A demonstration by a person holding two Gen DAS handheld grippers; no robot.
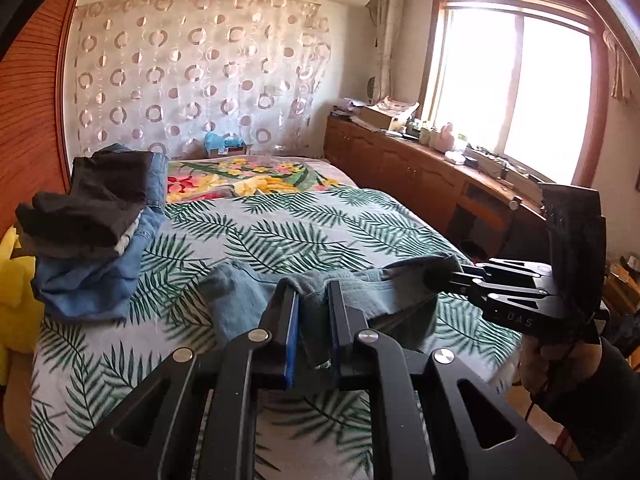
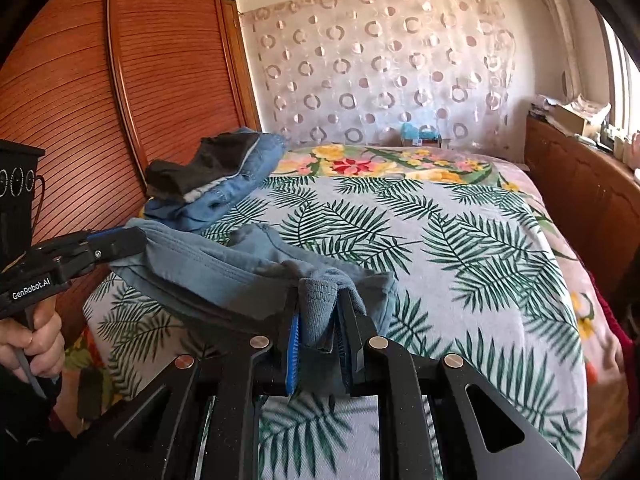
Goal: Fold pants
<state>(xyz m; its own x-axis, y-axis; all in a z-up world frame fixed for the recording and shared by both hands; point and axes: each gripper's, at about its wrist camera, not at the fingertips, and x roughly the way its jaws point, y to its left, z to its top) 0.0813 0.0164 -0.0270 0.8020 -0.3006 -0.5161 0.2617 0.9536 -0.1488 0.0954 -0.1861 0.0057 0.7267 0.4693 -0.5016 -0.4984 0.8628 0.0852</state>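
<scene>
**Left wrist view: both grippers holding one edge of the pants above the bed**

Left wrist view shows my left gripper (image 1: 312,300) with its fingers closed on a bunched fold of the grey-blue cotton pants (image 1: 248,292); my right gripper (image 1: 440,276) enters from the right, its fingers closed on the same garment further along the edge. Right wrist view confirms it: cloth is pinched between the blue pads (image 2: 294,344), and the edge sags in a shallow curve between the two grips. The pants hang just over the near part of the palm-leaf printed bed cover (image 1: 320,220), with their far portion resting on it. A stack of folded dark and denim garments (image 1: 96,220) sits near the left side, apart from the pants.

To do this step well, I judge that I should draw the two grips apart until the held edge is taut, keep both at one height, then lay the cloth forward flat. Uneven tension would likely leave a skewed crease.
</scene>
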